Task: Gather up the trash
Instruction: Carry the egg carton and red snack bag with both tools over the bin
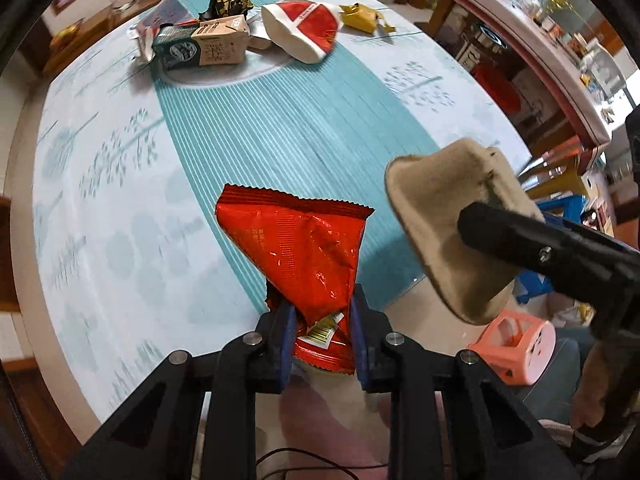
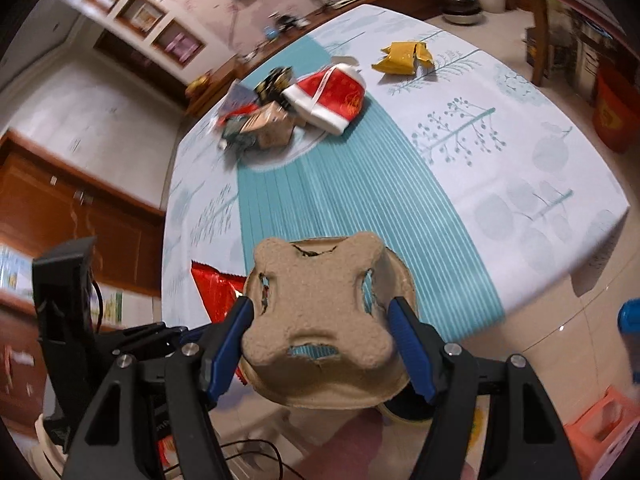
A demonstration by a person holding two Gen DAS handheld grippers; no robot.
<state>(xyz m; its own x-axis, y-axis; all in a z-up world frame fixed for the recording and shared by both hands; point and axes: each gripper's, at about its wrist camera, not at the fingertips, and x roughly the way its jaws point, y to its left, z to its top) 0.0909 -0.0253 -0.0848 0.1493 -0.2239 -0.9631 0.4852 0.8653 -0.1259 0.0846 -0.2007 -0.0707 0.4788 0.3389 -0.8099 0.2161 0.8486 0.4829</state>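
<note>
My left gripper (image 1: 320,320) is shut on a red foil wrapper (image 1: 296,248) and holds it above the near table edge. My right gripper (image 2: 320,320) is shut on a beige pulp cup holder (image 2: 320,320), also off the near edge; it also shows in the left wrist view (image 1: 448,236). The red wrapper (image 2: 216,292) shows to its left. On the far side of the table lie a milk carton (image 1: 200,46), a red and white bag (image 1: 304,28), a yellow wrapper (image 1: 362,16) and a black and gold wrapper (image 1: 230,2).
The table (image 1: 120,184) has a white and teal cloth. A pink stool (image 1: 516,344) stands on the floor at the right, with blue and yellow stools behind it. A red bucket (image 2: 616,108) stands far right. Wooden cabinets (image 2: 80,208) are at the left.
</note>
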